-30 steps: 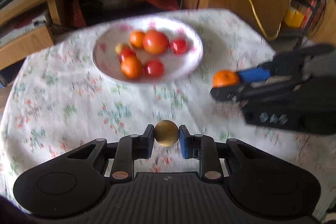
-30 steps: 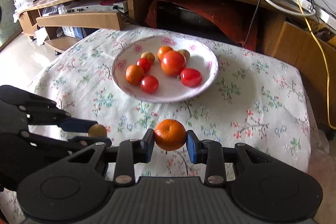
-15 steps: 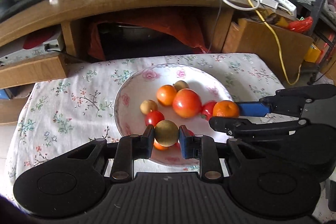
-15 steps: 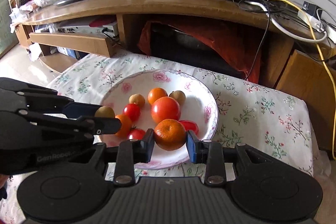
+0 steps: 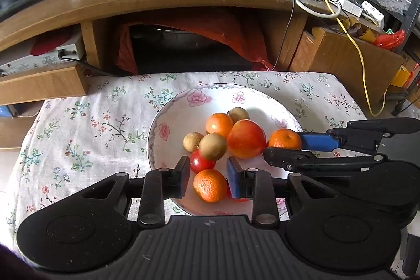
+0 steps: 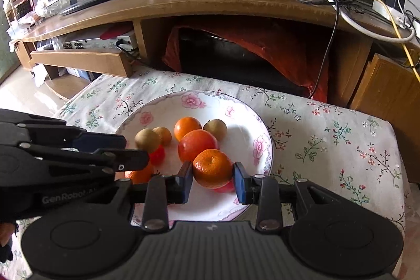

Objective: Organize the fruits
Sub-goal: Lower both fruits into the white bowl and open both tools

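A white floral plate (image 5: 168, 127) (image 6: 252, 127) on the flowered tablecloth holds several oranges, tomatoes and small brown fruits. My left gripper (image 5: 208, 179) is open above the plate's near side. The brown round fruit (image 5: 212, 146) (image 6: 147, 140) is free of its pads and sits on the pile beside a red tomato (image 5: 200, 162). An orange (image 5: 210, 185) lies below, between the open fingers. My right gripper (image 6: 213, 179) is over the plate, its pads at the sides of a mandarin (image 6: 212, 168) (image 5: 284, 139); a thin gap shows at the right pad.
A wooden TV stand (image 6: 183, 7) with cables and a monitor stands just behind the small table. An orange cloth covers a dark pot (image 5: 183, 38) under it. A cardboard box (image 5: 341, 57) and a yellow cable (image 5: 359, 57) are at the right.
My left gripper has opened and let go of the brown fruit, which now rests on the pile. Both grippers moved forward over the plate. The right pads have widened slightly around the mandarin.
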The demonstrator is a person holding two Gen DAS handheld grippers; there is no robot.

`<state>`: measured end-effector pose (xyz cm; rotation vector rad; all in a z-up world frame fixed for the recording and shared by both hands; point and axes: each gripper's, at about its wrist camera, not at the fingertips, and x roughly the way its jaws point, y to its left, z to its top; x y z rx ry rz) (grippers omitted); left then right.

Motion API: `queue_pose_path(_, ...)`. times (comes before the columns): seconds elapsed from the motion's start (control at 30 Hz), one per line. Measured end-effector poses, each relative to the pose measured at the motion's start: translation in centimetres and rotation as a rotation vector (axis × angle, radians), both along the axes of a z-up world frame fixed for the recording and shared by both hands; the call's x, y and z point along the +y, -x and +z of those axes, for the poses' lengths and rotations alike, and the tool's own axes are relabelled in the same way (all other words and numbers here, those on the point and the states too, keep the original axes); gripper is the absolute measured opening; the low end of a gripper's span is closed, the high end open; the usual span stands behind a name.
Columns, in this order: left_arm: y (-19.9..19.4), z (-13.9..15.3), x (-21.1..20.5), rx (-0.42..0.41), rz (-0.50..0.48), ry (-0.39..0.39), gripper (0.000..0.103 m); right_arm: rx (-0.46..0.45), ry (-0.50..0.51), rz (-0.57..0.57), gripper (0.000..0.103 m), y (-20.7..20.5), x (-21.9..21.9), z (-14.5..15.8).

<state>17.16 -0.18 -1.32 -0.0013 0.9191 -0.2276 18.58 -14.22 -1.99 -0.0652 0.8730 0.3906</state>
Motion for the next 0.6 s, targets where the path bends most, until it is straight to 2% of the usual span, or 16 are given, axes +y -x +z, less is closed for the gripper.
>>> queue_pose_path(0.3,0.1,0.6,0.2,-0.019,0.013,0.006,0.055,-0.013,-0.008,-0.012,0.034,0.2,-0.3,0.3)
queue_pose_path(0.6,1.0,1.7,0.1,-0.081,0.051,-0.071,0.074,-0.027,-0.028,-0.05,0.034,0.5,-1.2,1.4)
